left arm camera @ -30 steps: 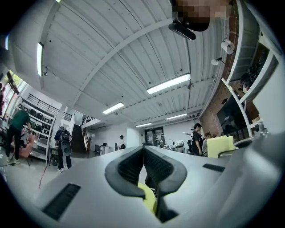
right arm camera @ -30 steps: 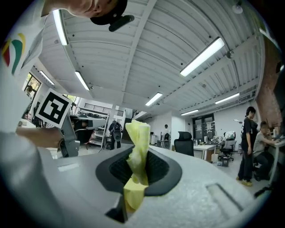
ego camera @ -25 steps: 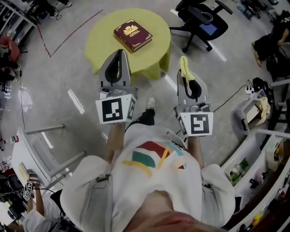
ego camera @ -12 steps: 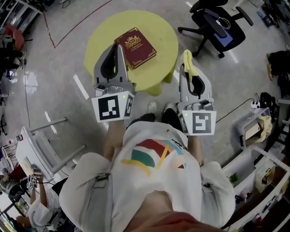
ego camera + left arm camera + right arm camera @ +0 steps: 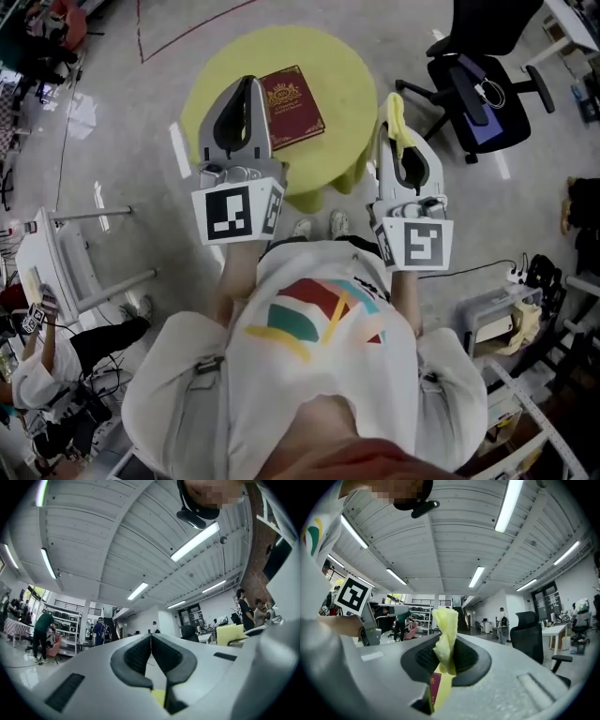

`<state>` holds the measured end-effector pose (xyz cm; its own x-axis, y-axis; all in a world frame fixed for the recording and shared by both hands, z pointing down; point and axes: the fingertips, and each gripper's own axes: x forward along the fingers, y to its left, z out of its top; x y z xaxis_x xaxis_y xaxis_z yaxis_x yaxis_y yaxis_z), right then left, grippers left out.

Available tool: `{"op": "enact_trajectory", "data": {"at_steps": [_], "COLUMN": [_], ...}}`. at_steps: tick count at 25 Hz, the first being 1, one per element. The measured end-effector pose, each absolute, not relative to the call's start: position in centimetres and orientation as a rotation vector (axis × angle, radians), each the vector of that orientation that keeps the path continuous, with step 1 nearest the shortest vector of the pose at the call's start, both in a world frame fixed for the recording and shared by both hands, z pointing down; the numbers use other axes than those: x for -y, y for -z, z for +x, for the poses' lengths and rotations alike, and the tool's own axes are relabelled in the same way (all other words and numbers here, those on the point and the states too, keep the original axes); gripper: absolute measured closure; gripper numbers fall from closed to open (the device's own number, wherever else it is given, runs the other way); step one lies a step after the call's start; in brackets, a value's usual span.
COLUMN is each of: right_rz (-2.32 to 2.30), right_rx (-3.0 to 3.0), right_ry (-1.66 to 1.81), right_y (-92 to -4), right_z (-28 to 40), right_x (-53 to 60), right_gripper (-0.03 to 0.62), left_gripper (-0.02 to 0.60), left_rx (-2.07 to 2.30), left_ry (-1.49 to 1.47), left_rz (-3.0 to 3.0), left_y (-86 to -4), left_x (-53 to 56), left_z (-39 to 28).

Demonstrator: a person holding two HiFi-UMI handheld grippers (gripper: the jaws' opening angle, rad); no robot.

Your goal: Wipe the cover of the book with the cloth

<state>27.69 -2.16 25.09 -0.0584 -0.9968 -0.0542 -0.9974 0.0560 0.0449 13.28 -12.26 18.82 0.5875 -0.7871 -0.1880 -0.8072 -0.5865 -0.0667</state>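
The left gripper (image 5: 150, 639) is fully closed, pad against pad, with nothing between them. The right gripper (image 5: 448, 644) is clamped on the yellow cloth (image 5: 445, 620), which sticks up past its tips and hangs down below them.

Both are held out in front of the person, well above the table (image 5: 342, 75). The book (image 5: 292, 105) lies flat on it, cover up. In the head view it is just right of the left gripper's tips and ahead-left of the right gripper's, between the two.

The step in hand looks like the approach: the cloth is gripped, but no wiping has begun. The next move probably calls for lowering the right gripper forward and to its left until the hanging cloth meets the cover. The left gripper may come down to steady the book.

A chair (image 5: 483, 89) stands well right of the right gripper. A white frame (image 5: 56, 272) and a seated person (image 5: 56, 352) are far left of the left one. Nothing stands between the grippers and the book.
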Motion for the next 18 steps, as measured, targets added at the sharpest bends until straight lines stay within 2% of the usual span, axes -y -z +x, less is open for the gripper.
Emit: {"op": "enact_trajectory", "data": {"at_steps": [10,18], "right_rz": [-1.942,-1.835], "right_rx": [-2.462,-2.549], "right_ry": [-0.178,-0.215], "right_y": [-24.4,-23.6], "right_z": [28.1,24.7], "right_x": [6.1,9.7], "right_gripper": [0.563,0.562], "left_gripper": [0.565,0.563], "left_rx": [-1.561,-1.656], "left_ry": [-0.124,-0.132], "left_rz": [-2.581,-2.583], "left_y": [-19.8,-20.5], "left_x": [13.1,15.2], "left_z": [12.6,9.5]}}
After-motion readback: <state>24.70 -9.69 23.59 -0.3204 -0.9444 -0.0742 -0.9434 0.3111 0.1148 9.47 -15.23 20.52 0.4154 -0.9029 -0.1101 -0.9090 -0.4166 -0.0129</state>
